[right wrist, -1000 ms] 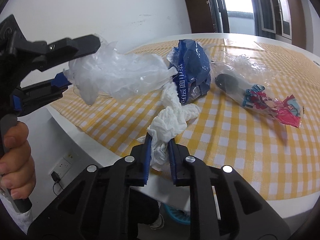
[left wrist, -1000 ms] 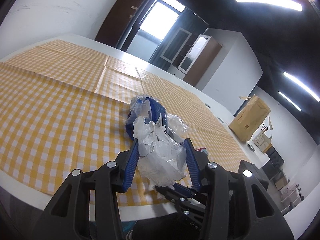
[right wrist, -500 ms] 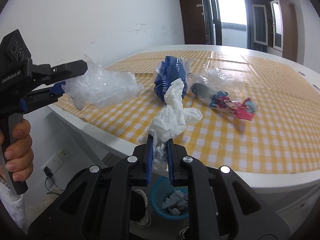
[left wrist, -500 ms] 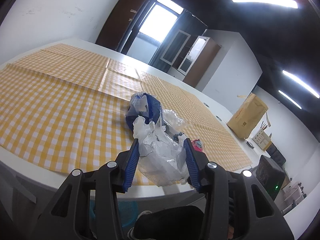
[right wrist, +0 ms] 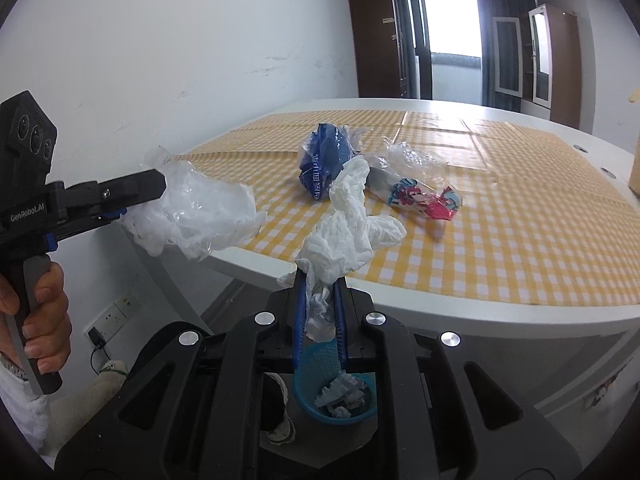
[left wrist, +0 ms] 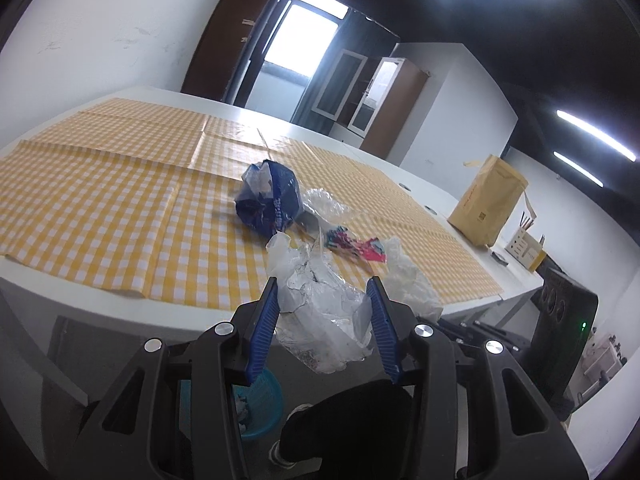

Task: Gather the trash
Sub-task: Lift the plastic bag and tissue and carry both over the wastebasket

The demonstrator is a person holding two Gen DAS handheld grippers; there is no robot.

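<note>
The left claw is clamped about halfway open on a crumpled clear plastic bag, its blue ribbed pads pressing the bag from both sides, off the near edge of the tabletop. In the right wrist view the same claw shows from the side, with "GenRobot.AI" printed in white on its black body, and a person's hand wraps its grey handle.

The right claw is almost fully closed, pinching a crumpled white tissue that stands up from between the pads, also out past the tabletop's near edge. Below it, on the floor, sits a blue basket with crumpled paper inside.

On the yellow-and-white checked cloth, toward the near edge of the tabletop, three pieces of trash lie close together: a crumpled blue wrapper with white Chinese characters that I cannot read with certainty, a clear plastic wrapper just beside it, and a pink and blue cartoon-printed wrapper touching the clear one.

At the far right corner of the tabletop stands a brown paper package carrying a small square code and a line of red print too small to read.
</note>
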